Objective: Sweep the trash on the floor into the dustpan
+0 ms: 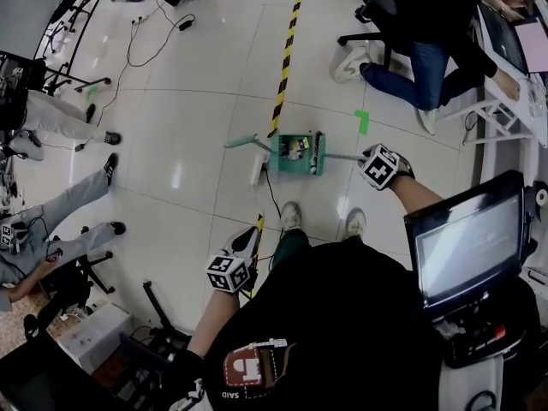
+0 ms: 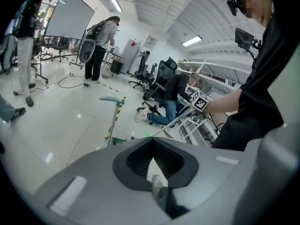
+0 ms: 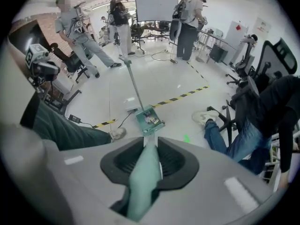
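Most of the sweeping looks done. The green plastic dustpan stands on the pale tiled floor just ahead of the person's shoes, and a small heap of yellowish and dark scraps of trash already lies inside it. The dustpan's long upright stick with a teal grip leans away to its left, and nothing holds it.

The right gripper is to the right of the dustpan, its jaws clamped on the teal plastic handle of a thin metal-shafted broom. The shaft runs down to the dustpan's right edge, where the broom head seems to sit at the mouth.

The left gripper hangs low, well back from the dustpan beside the person's leg. Its jaws are closed together with nothing between them; only floor and a shoe show past them.

No loose scraps can be made out on the tiles round the dustpan, though small pieces would be hard to see. A green tape mark beyond it to the right looks stuck to the floor, not litter. What may remain is a last nudge of the bristles to push the scraps deeper.
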`<act>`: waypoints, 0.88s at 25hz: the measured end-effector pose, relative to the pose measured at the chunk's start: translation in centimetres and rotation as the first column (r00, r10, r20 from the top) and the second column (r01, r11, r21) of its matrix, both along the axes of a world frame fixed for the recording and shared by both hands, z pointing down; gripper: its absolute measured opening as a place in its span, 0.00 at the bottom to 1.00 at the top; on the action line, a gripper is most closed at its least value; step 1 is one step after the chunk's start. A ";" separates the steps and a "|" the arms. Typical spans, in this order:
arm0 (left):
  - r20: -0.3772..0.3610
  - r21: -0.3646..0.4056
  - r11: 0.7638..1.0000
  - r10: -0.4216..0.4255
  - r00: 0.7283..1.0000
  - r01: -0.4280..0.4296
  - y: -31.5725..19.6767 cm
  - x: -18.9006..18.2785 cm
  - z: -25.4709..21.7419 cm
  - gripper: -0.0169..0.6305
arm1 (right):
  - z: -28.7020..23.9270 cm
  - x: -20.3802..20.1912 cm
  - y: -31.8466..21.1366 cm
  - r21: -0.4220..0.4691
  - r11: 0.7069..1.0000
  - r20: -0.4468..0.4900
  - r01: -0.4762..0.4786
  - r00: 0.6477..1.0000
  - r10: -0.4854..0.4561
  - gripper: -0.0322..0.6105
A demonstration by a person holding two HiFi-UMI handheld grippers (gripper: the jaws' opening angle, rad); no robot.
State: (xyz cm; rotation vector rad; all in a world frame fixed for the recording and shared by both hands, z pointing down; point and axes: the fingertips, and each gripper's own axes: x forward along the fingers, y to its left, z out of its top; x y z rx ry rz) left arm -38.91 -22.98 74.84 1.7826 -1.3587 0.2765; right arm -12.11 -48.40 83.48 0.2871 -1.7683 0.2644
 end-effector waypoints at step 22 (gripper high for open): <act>0.002 -0.025 0.999 -0.026 1.000 0.026 0.7 -1.1 0.3 0.03 | 1.0 -6.4 -0.1 -0.093 0.990 0.077 0.109 0.992 -0.102 0.19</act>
